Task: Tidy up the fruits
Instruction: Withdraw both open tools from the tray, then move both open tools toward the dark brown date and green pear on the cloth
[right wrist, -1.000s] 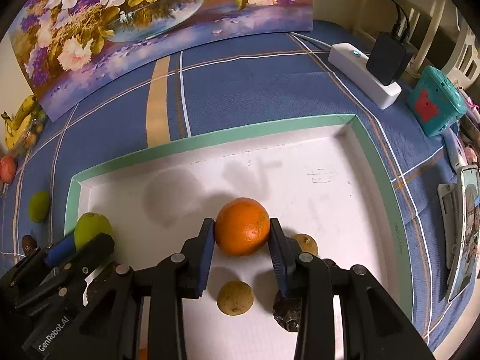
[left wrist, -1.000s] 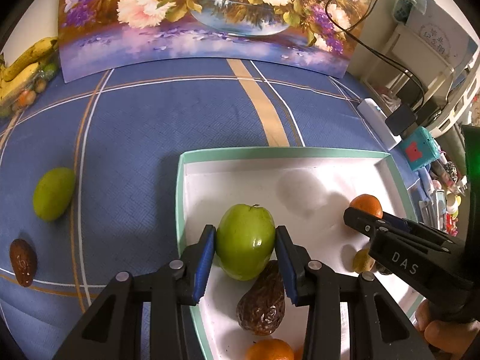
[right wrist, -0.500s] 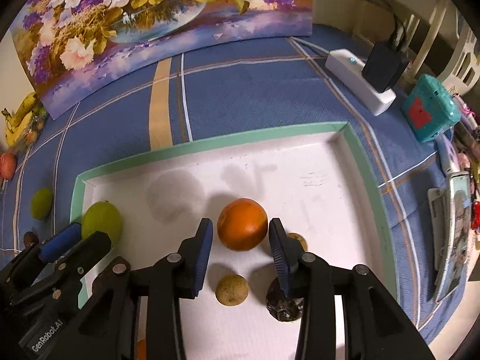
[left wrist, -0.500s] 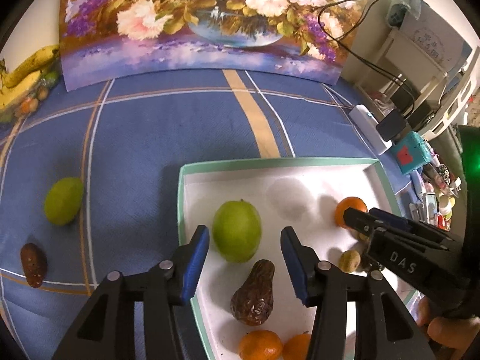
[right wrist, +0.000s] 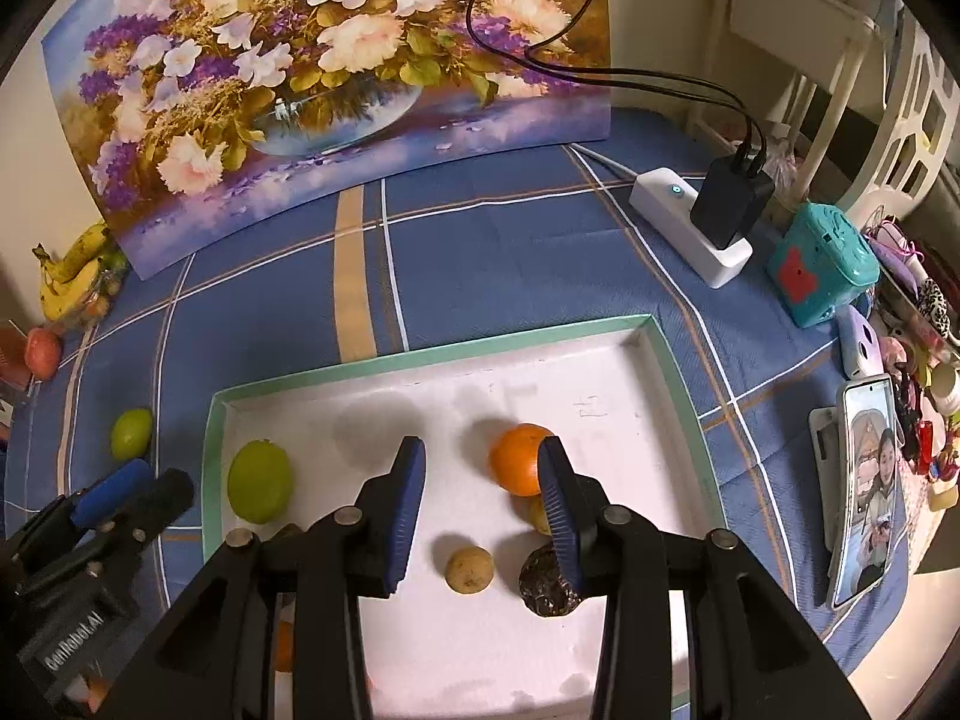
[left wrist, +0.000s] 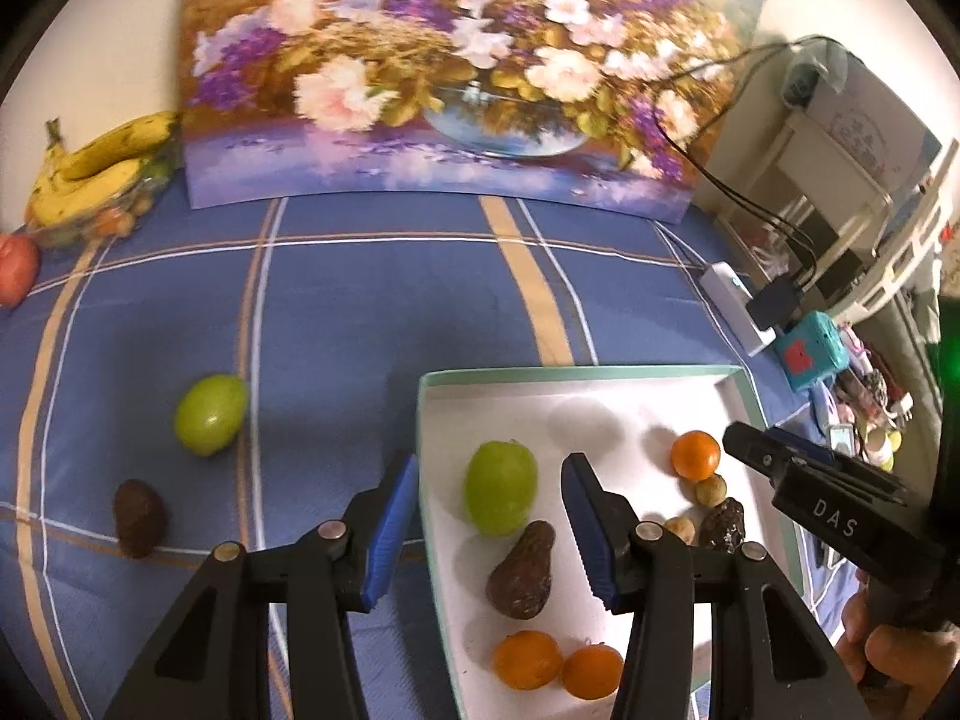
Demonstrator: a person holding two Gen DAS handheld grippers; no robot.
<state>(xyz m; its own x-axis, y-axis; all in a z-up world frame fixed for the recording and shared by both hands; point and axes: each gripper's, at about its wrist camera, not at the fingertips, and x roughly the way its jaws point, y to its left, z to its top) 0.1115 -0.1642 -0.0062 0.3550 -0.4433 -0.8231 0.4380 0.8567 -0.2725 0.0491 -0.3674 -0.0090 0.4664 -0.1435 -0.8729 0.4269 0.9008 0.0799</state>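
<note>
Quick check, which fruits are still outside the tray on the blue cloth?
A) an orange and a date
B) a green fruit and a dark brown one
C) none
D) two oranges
B: a green fruit and a dark brown fruit lie on the cloth left of the tray.

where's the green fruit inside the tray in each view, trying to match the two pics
Left wrist view: the green fruit in the tray lies low centre, between the open left gripper fingers.
Right wrist view: the same fruit lies at the tray's left end, left of the right gripper.
Shared landmark: the flower painting standing behind the tray.
</note>
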